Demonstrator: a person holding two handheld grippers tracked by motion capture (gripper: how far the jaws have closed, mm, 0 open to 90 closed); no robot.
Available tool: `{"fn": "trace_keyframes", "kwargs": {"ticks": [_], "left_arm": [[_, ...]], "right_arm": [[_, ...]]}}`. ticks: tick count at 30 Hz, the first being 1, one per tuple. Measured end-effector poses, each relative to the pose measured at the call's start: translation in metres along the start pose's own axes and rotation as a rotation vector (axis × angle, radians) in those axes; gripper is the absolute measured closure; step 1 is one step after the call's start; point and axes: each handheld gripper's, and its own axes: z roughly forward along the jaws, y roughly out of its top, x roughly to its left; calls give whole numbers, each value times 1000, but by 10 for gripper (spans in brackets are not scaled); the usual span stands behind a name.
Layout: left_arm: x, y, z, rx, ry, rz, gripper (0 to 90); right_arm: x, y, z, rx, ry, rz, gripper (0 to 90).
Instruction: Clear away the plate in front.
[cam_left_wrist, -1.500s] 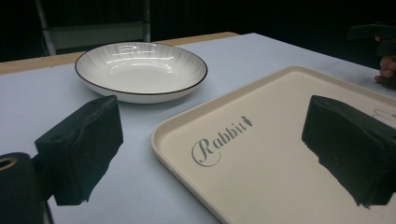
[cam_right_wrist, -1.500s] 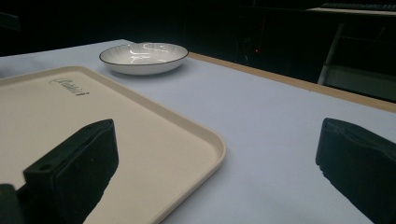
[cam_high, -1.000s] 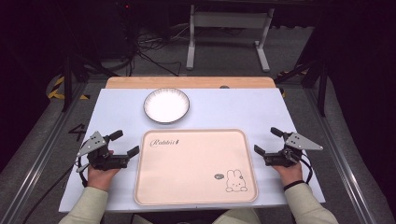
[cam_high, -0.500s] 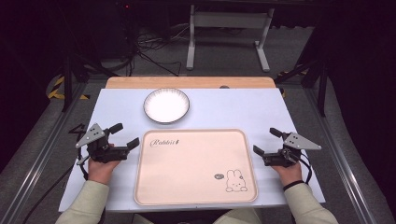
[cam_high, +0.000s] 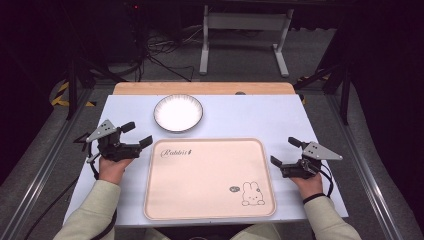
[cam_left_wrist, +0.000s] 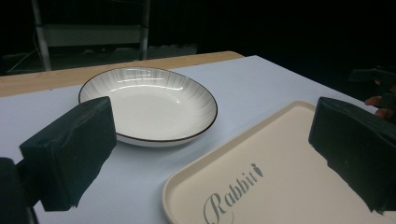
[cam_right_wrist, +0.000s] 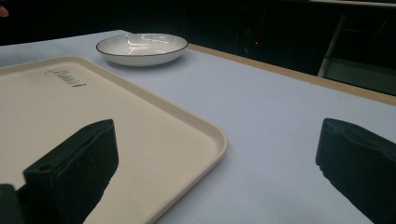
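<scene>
Dark floor and cables are surrounding a pale desk (cam_high: 280, 120). Nearest, the beige tray (cam_high: 210, 200) is lying empty between both hands. The left claw (cam_high: 134, 135), jaws wide, has been lifting and turning toward one o'clock, likely starting for the empty plate (cam_high: 178, 113). The right claw (cam_high: 283, 151) is staying wide at three o'clock.

Tray (cam_left_wrist: 289, 186) cut off by bottom edge; small mark beside rabbit (cam_high: 235, 189) perhaps unreadable.
</scene>
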Motion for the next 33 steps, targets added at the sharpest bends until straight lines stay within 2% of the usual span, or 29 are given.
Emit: {"fn": "trace_keyframes", "kwargs": {"ticks": [12, 20, 25, 28, 33], "left_arm": [[14, 18, 17, -3, -11, -9, 10], [26, 23, 25, -34, -27, -86, 12], [28, 25, 32, -17, -11, -71, 14], [28, 29, 37, -2, 3, -47, 15], [31, 32, 49, 21, 37, -31, 14]], "right_arm": [[1, 0, 1, 14, -11, -11, 0], [2, 0, 2, 20, -14, -19, 1], [2, 0, 2, 18, -16, -16, 1], [2, 0, 2, 23, -15, -9, 1], [1, 0, 2, 24, -17, -7, 1]]}}
